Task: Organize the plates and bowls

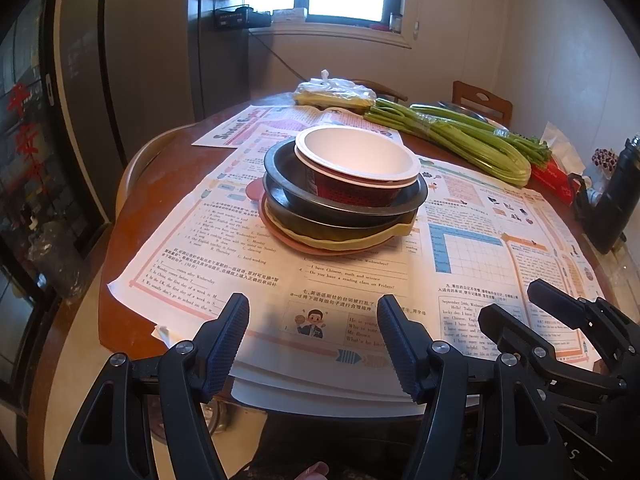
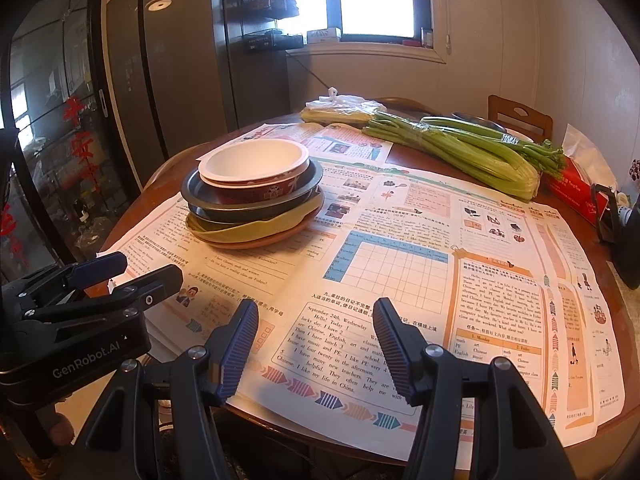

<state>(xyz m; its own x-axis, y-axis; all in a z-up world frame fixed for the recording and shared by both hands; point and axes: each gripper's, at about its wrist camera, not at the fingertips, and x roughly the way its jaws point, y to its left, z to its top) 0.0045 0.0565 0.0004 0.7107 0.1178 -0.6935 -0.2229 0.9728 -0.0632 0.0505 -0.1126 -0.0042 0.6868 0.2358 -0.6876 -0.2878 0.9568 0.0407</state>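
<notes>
A stack of dishes stands on the paper-covered round table (image 1: 132, 240). On top sits a red bowl with a white inside (image 1: 356, 160) (image 2: 254, 168). Under it lie two dark grey dishes (image 1: 288, 188) (image 2: 200, 196), then a yellow plate (image 1: 352, 242) (image 2: 240, 230) and a pinkish-brown plate (image 1: 288, 240) (image 2: 276, 238) at the bottom. My left gripper (image 1: 314, 308) hovers open over the near table edge, well short of the stack, nothing between its fingers. My right gripper (image 2: 316, 312) is open too, to the right of the stack, and shows at the right of the left wrist view (image 1: 516, 300).
Printed worksheets (image 2: 400, 264) cover the table. Green celery stalks (image 2: 460, 148) and a bagged yellow bundle (image 1: 332, 94) lie at the back. A red tissue box (image 2: 576, 188) and a black kettle (image 1: 616, 200) stand at the right edge. Wooden chairs (image 2: 520, 116) and a dark fridge (image 1: 120, 60) surround the table.
</notes>
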